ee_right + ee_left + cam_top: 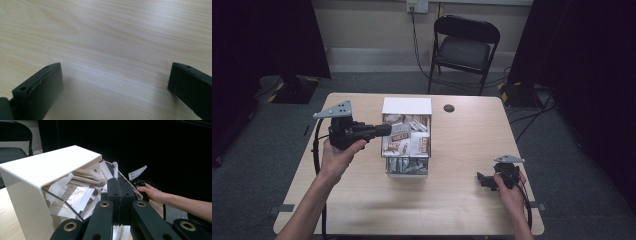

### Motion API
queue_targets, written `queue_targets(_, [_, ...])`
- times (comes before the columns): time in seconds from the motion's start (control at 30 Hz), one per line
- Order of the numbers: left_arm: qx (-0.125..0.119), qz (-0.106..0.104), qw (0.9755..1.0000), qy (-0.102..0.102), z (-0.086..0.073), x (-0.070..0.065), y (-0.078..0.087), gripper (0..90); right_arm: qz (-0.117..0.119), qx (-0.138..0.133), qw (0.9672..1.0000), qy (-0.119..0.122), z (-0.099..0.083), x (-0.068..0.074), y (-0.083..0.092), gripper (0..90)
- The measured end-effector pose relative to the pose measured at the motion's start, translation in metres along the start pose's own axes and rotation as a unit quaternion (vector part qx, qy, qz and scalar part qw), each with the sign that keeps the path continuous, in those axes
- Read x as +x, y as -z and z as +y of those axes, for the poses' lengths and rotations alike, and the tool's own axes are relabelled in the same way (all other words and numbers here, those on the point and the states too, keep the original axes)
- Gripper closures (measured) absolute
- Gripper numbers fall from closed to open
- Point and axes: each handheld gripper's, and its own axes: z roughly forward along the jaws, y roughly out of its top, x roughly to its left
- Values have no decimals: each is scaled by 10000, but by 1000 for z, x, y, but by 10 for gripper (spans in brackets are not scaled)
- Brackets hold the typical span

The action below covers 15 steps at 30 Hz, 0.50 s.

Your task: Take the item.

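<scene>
Black jaws on my left gripper (119,185) are pressed tight together, and a thin white packet (115,170) sticks up from between their tips, so it looks like they are pinching it. From the high view this gripper (386,130) reaches sideways over the left edge of the box (406,106), just above the packets. My right gripper (113,82) has its jaws spread wide apart with nothing between them, and under them I see bare pale wood of the table (105,37). The box stands near the middle of the table (362,200). It has a white top and back and a clear front wall (62,205). It is stuffed full of small paper packets (407,137), white with brown print, lying every which way, and more packets show through the clear lower part near me. My left hand (339,152) holds its gripper from below, with the arm coming up from the bottom left and the grey plate on top. My right hand (507,187) rests low on the table at the right, well apart from the box, with its gripper (482,178) pointing left. A black chair (464,45) stands on the floor behind the table, and a small dark round spot (449,108) sits on the table just right of the box.
</scene>
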Motion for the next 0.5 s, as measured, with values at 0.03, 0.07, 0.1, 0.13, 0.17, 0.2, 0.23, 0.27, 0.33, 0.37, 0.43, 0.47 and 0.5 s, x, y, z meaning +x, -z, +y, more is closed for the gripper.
queue_targets(0.03, [7,6,10000,-10,0,0,1,900,0,0,10000,0,0,0,0,0])
queue_targets(0.07, [7,34,10000,-12,1,0,2,900,1,1,10000,0,0,0,0,0])
queue_targets(0.1, [-20,46,10000,21,1,0,3,900,0,0,10000,1,0,0,0,0])
queue_targets(0.13, [-18,27,10000,29,1,1,4,900,0,1,10000,0,0,0,0,0])
queue_targets(0.17, [-16,12,10000,24,1,1,5,900,0,1,10000,0,0,0,0,0])
queue_targets(0.2, [-18,24,10000,33,1,1,6,900,0,0,10000,0,0,0,0,0])
queue_targets(0.23, [-31,12,10000,35,1,1,7,900,0,1,10000,0,0,0,0,0])
queue_targets(0.27, [-32,11,10000,37,1,1,8,900,3,3,10000,2,0,0,0,0])
queue_targets(0.33, [-43,4,10000,31,1,1,9,900,0,0,10000,-1,0,0,0,0])
queue_targets(0.37, [-27,7,10000,31,1,1,10,900,0,0,10000,-1,0,0,0,0])
queue_targets(0.43, [-6,-15,10000,-10,1,1,11,900,0,1,10000,0,0,0,0,0])
queue_targets(0.47, [5,6,10000,-32,1,0,12,900,-1,2,10000,-2,0,0,0,0])
queue_targets(0.5, [13,41,10000,-55,1,0,12,900,0,1,10000,0,0,0,0,0])
